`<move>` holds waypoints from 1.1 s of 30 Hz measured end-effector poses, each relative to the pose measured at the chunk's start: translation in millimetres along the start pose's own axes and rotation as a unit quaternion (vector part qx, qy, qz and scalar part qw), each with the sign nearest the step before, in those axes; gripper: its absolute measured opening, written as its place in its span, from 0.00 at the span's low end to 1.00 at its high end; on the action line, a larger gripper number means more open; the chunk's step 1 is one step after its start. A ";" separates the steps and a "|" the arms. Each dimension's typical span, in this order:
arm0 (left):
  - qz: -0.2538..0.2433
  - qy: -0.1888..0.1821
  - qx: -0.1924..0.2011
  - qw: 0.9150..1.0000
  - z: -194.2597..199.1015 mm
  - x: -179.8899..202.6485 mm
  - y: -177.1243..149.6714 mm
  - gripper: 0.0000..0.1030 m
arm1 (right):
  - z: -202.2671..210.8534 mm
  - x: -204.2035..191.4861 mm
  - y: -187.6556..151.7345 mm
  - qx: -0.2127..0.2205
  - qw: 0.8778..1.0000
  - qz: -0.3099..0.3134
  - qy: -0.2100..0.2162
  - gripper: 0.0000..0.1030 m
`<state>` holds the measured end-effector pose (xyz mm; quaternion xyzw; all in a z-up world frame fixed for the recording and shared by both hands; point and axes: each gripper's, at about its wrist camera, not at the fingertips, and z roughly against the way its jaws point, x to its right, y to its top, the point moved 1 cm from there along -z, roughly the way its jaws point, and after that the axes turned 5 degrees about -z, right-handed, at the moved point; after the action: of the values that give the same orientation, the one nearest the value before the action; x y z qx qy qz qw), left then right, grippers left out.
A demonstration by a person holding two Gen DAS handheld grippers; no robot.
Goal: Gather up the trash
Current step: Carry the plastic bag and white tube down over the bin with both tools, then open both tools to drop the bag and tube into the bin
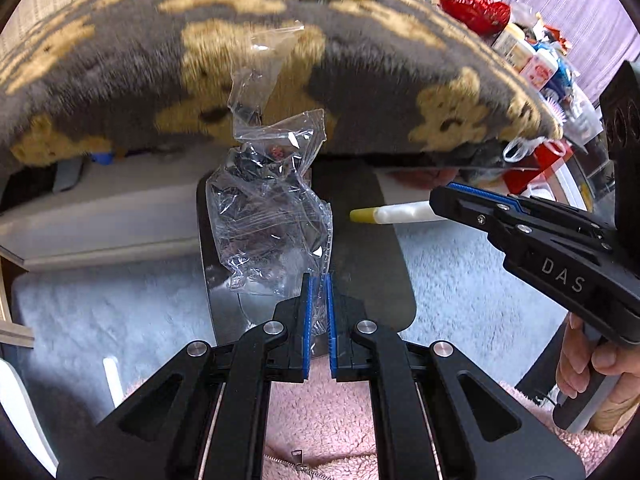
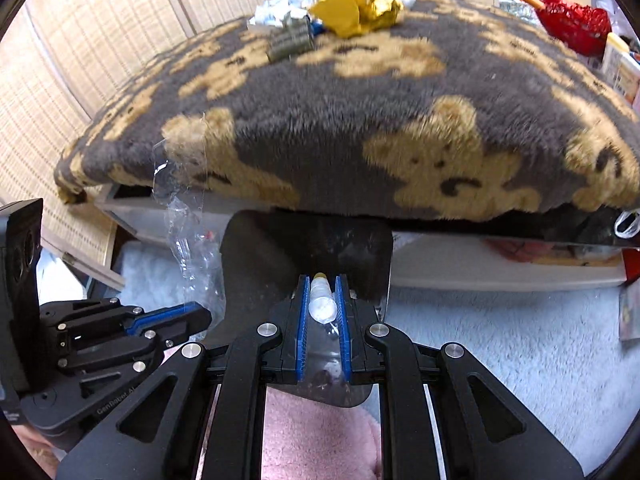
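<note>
Trash is split between what is in hand and what lies on the bear-print blanket, the broad grey-and-tan cover over the raised surface ahead. At the far edge of that blanket a heap remains uncollected: a crumpled yellow wrapper, white crumpled paper beside it, and a blurred greyish bundle just in front. Below the blanket's near edge sits a dark bin, its mouth facing up between the two grippers, resting on a pale shaggy rug. Over the bin, the left gripper is clamped on the lower edge of a crumpled clear plastic bag, which stands up from the pads and reaches toward the blanket's hem. Right gripper is closed on a small white tube with a yellow tip, the tip pointing forward over the bin's opening; from the left wrist view the same tube projects sideways above the bin. A hand grasps the right gripper's handle at the frame edge. Judged progress: two pieces picked and poised above the bin but not yet released; the heap on the blanket is left to gather. Whether the bin already contains anything cannot be made out.
</note>
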<state>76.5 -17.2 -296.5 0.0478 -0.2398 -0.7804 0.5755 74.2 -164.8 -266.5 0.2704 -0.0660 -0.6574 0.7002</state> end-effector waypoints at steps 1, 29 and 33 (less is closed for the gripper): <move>0.000 -0.001 -0.005 1.000 -3.6 -0.9 -0.8 0.05 | -2.5 -0.5 -0.5 -0.003 1.000 0.000 -0.001 0.14; 0.007 0.052 0.068 0.996 54.2 -24.1 37.6 0.91 | 43.2 11.1 59.7 0.094 0.994 0.000 -0.048 0.97; 0.007 0.054 0.087 0.995 61.4 -24.8 60.3 0.91 | 50.4 15.4 83.4 0.112 0.992 -0.003 -0.049 0.97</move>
<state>116.0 11.8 -221.5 0.1383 -0.2758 -0.7485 0.5870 127.4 -195.1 -189.1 0.3146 -0.1732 -0.6603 0.6596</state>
